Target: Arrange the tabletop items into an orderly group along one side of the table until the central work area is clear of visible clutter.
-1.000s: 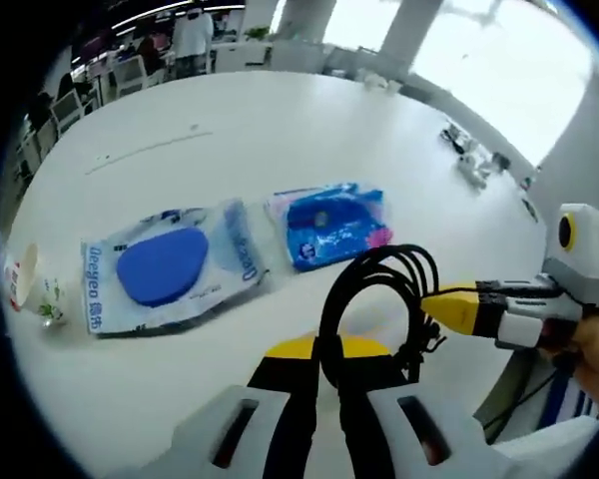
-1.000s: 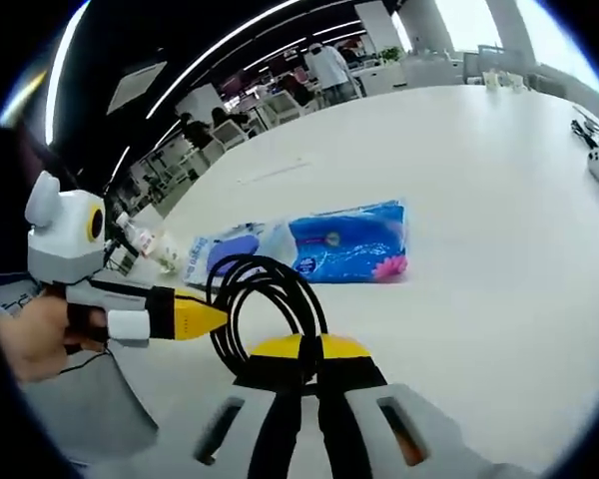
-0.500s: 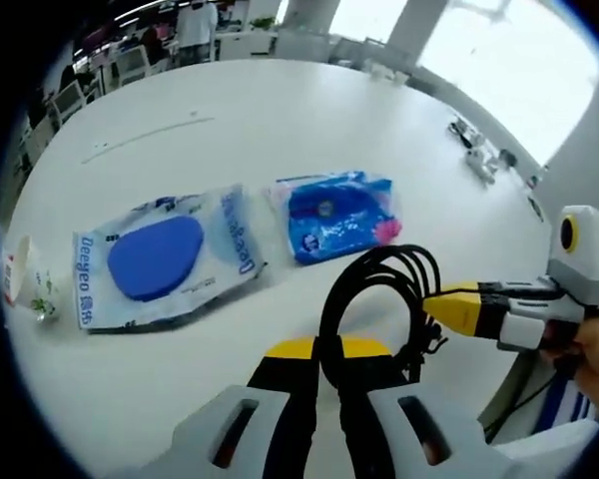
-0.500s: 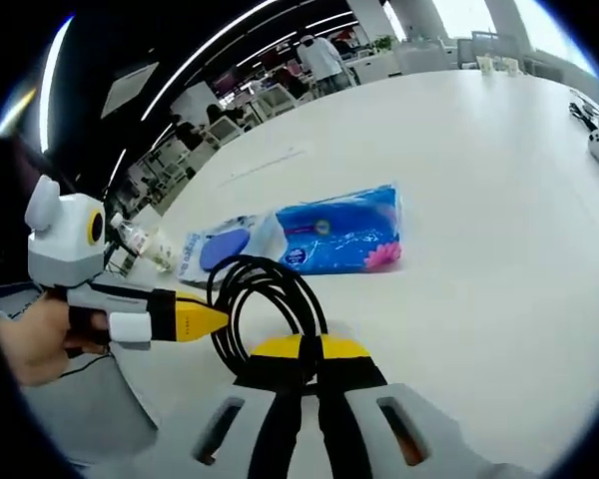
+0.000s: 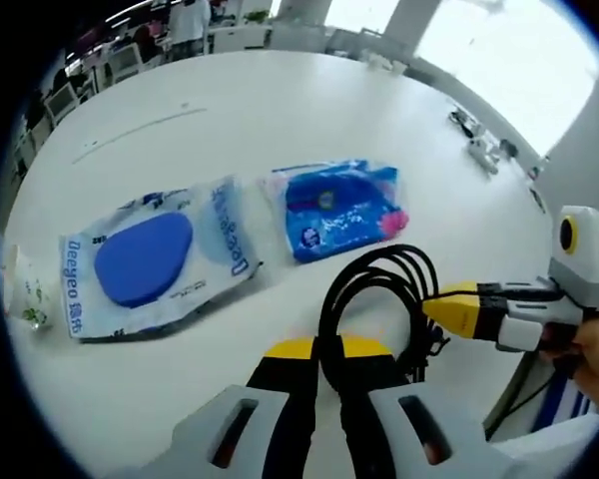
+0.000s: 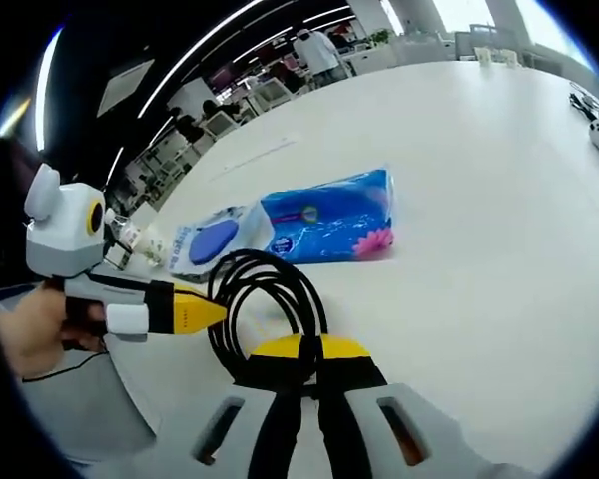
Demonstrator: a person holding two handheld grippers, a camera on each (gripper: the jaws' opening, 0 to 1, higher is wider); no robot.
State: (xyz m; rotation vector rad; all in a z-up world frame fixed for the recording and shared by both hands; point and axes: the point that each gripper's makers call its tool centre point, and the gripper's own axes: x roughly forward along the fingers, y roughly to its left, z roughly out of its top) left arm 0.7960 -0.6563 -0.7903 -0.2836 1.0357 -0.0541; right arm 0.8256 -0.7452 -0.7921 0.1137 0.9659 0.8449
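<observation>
A coiled black cable (image 5: 374, 289) hangs between both grippers above the white table (image 5: 280, 110). My left gripper (image 5: 326, 351) is shut on the coil's near side; the right gripper (image 5: 435, 304) enters from the right with its yellow tips pinching the coil's far side. In the right gripper view my right gripper (image 6: 310, 357) is shut on the cable (image 6: 265, 299), and the left gripper (image 6: 208, 314) grips it from the left. Beyond lie a blue tissue pack (image 5: 339, 208) (image 6: 324, 228) and a clear bag with a blue oval pad (image 5: 150, 261) (image 6: 215, 242).
A small printed cup (image 5: 25, 294) lies at the table's left edge, next to the bag. A power strip with plugs (image 5: 474, 150) sits far right near the table's rim. Chairs and a standing person (image 6: 317, 50) are beyond the table. A hand (image 6: 30, 334) holds the left gripper.
Both views have shifted a little, so the hands have moved slightly. The cable stays gripped by both grippers. The packs and cup have not moved on the table.
</observation>
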